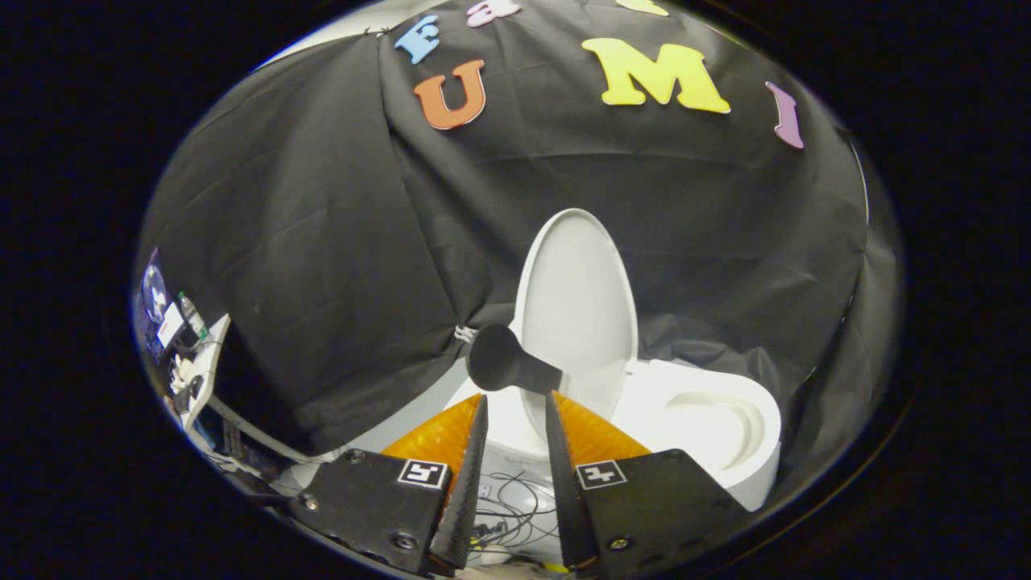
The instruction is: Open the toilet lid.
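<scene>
my gripper [516, 400]: fingers apart, empty | lid [577, 302]: upright, just beyond fingertips | handle [507, 364]: at fingertips, ungripped

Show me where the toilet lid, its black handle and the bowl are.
toilet lid [576, 298]: gripper view, middle of its raised inner face.
black handle [498, 360]: gripper view, its round knob end.
toilet bowl [769, 419]: gripper view, its white outer rim.

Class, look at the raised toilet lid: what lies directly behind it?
Behind the upright toilet lid hangs the black cloth wall. Whatever stands right behind the lid is covered. The gripper jaws are apart, holding nothing.
</scene>
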Demonstrator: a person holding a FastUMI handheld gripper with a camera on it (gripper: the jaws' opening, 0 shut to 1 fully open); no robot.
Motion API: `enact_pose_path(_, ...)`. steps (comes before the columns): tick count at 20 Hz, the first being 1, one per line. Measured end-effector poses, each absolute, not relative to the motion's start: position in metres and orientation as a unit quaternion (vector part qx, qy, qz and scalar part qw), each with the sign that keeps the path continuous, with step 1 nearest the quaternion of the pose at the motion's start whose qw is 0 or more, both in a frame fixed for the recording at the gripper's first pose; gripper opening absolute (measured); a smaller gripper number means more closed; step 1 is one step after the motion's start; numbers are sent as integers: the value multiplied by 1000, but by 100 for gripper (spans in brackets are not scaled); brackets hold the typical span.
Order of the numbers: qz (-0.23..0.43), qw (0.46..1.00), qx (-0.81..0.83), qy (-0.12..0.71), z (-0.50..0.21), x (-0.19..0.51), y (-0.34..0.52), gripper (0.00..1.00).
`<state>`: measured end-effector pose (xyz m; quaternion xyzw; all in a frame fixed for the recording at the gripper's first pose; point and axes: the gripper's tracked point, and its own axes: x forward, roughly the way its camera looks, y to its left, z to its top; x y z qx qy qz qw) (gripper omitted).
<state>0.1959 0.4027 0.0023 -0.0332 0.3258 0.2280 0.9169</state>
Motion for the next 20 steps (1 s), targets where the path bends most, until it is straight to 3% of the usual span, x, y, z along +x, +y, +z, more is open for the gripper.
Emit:
enact_pose_path(4, 198, 931, -43, 302, -3, 190, 365, 50)
enact_pose_path(6, 179, 937, -48, 298, -11, 188, 340, 62)
enact_pose_path(13, 131, 944, -5, 302, -31, 171, 260, 63)
enact_pose_path(20, 69, 962, -77, 254, -41, 147, 181, 64)
